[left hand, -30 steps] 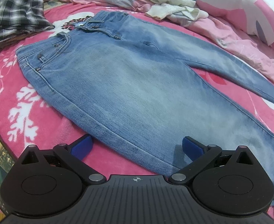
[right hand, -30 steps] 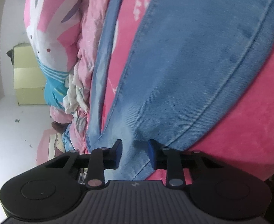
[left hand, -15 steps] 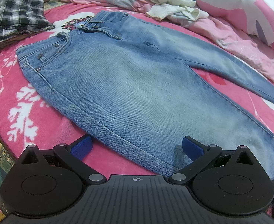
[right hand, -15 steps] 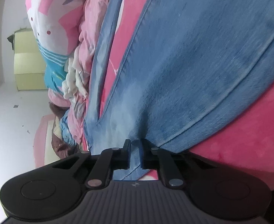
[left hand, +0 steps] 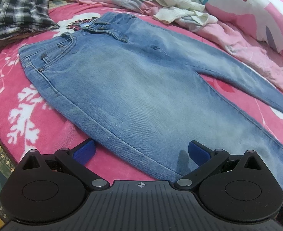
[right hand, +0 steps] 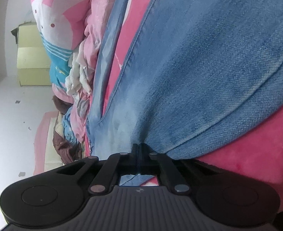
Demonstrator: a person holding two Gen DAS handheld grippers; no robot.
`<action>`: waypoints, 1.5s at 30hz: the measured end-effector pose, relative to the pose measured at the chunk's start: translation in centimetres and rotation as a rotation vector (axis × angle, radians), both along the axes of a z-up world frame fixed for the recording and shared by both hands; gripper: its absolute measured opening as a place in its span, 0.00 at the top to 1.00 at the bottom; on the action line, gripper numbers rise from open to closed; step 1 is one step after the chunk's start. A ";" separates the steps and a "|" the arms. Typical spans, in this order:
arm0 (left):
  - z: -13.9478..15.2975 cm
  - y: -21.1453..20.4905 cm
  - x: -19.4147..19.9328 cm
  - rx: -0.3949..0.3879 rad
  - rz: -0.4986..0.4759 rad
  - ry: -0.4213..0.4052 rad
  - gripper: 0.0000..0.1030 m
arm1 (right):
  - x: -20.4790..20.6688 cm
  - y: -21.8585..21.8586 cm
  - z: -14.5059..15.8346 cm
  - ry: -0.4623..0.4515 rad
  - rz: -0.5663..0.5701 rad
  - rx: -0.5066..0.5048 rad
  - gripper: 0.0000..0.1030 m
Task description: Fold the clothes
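The jeans (left hand: pixel 141 88) lie flat on the pink bed (left hand: pixel 22 104) — heavy, limp denim, best gripped at seams. The right tongs (right hand: pixel 140 150) pinch a leg's edge; the left tongs (left hand: pixel 141 152) hang spread over the outer seam.

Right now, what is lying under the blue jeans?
The jeans lie flat on a pink blanket with white floral print. It shows around them and between the legs; what is directly beneath the denim is covered.

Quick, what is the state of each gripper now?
Left gripper: open, holding nothing.
Right gripper: closed on the jeans leg.
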State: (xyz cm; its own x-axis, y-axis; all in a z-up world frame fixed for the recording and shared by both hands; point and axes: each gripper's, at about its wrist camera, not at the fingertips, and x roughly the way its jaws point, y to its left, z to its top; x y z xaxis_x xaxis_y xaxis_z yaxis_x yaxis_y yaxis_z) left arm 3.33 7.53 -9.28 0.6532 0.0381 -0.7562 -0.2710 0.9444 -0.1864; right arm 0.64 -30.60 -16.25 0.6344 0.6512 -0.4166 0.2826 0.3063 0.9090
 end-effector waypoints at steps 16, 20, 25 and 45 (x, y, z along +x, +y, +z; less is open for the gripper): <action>2.1 5.8 -2.3 -0.159 0.089 -0.069 0.06 | 0.5 -0.4 -0.4 -0.001 0.047 0.025 1.00; 4.2 11.0 -3.6 -0.191 0.127 -0.082 0.07 | 0.8 -0.5 -0.5 0.003 0.068 0.036 1.00; 6.8 17.2 -4.0 -0.164 0.165 -0.110 0.12 | 1.0 -0.7 -0.6 0.009 0.090 0.053 1.00; 0.4 24.3 2.8 -0.478 0.158 -0.038 0.46 | 1.1 -1.4 -1.4 0.076 0.047 0.148 1.00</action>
State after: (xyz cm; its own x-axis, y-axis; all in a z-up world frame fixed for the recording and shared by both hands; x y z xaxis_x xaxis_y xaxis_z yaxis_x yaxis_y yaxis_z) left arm 6.11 31.86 -8.85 0.6949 -0.2059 -0.6890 -0.3886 0.6987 -0.6007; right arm 1.72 -32.04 -17.70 0.5722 0.7370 -0.3597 0.3412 0.1849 0.9216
